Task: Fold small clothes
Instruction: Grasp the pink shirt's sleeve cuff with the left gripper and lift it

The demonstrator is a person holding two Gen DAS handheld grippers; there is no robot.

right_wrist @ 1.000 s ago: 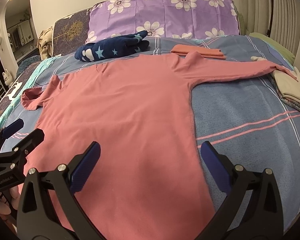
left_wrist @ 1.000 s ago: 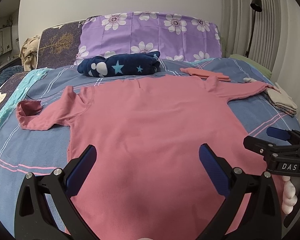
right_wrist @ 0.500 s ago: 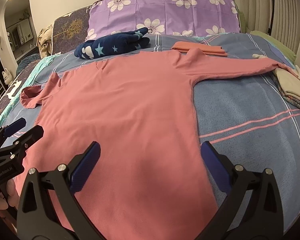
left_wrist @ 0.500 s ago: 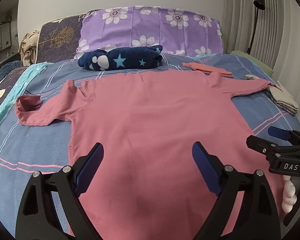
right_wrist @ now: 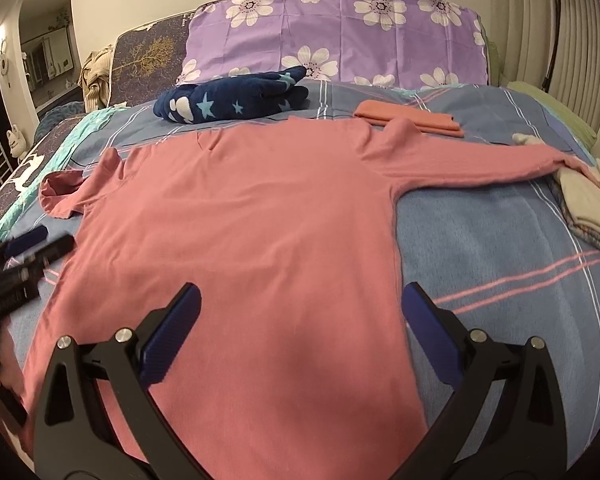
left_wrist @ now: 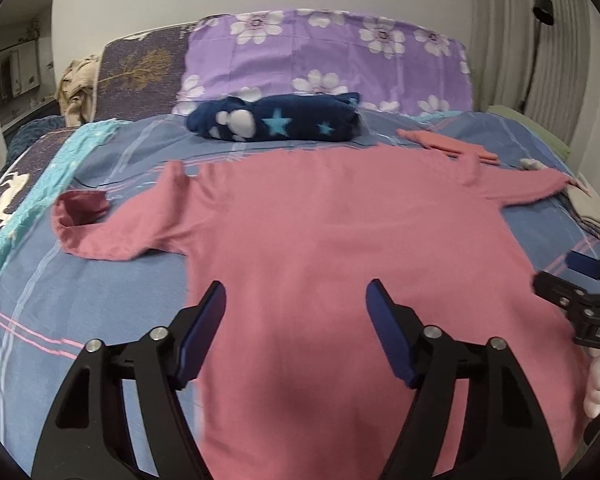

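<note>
The pink long-sleeved top (left_wrist: 340, 264) lies flat in the middle of the bed (left_wrist: 80, 280), hem toward the cameras and neckline at twelve o'clock, presumably smoothed out this way so it can be folded. One sleeve (right_wrist: 480, 164) runs straight out toward two o'clock in the right wrist view, its cuff lying over a small stack of folded beige cloth (right_wrist: 584, 200). The other sleeve (left_wrist: 112, 232) is bent near nine o'clock in the left wrist view, its cuff curled back on itself; it probably wants straightening or folding in first.

The left tool (left_wrist: 296, 328) hovers over the lower left part of the body, near the side seam. Its jaws are closing with only air between them, nothing gripped yet. The right tool (right_wrist: 300, 328) hangs over the lower right part with jaws spread wide and empty.

Beyond the neckline at twelve o'clock sits a rolled navy fleece with stars (left_wrist: 276, 122), and at one o'clock a folded salmon garment (right_wrist: 412, 118), seemingly finished pieces kept clear of the working area. A purple flowered pillow (right_wrist: 340, 28) stands behind them. No container is visible; the piles sit directly on the bedcover.
</note>
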